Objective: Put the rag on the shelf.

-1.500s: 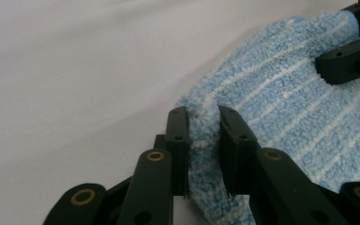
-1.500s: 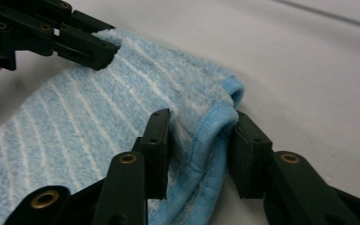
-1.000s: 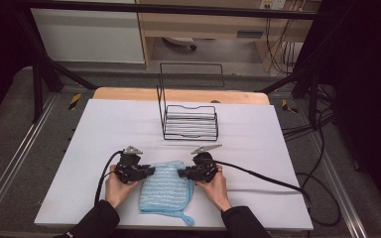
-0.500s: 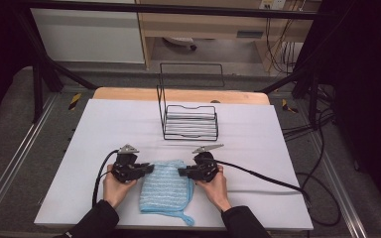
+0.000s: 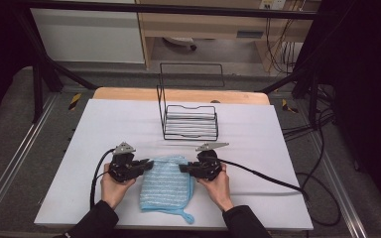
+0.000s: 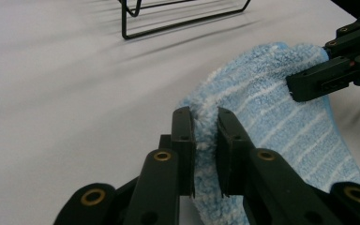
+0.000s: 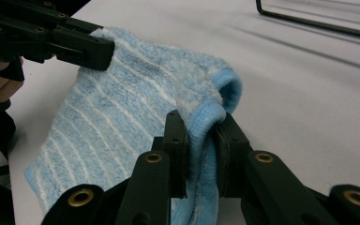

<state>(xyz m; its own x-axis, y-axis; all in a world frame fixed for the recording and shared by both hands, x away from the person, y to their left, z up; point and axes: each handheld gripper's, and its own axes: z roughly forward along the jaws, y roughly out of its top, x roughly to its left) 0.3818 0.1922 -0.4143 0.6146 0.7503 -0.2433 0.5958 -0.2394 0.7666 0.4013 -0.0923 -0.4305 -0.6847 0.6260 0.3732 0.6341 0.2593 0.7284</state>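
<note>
High view: blue striped towel (image 5: 164,186) is lying on the white tabletop (image 5: 79,144) near the front edge, between both hands. Left claw (image 5: 148,164) is gripping its far left corner, right claw (image 5: 182,168) the far right corner. Wire rack (image 5: 189,119) is standing well behind, apart from the towel.
Left gripper view: left claw (image 6: 205,123) is pinching a towel (image 6: 281,117) fold, jaws nearly together; the other claw (image 6: 304,84) is biting the far corner.
Right gripper view: right claw (image 7: 201,124) is pinching the towel (image 7: 122,117) hem, corner lifted off the tabletop (image 7: 309,93); left claw (image 7: 98,51) is clamping the opposite corner.
</note>
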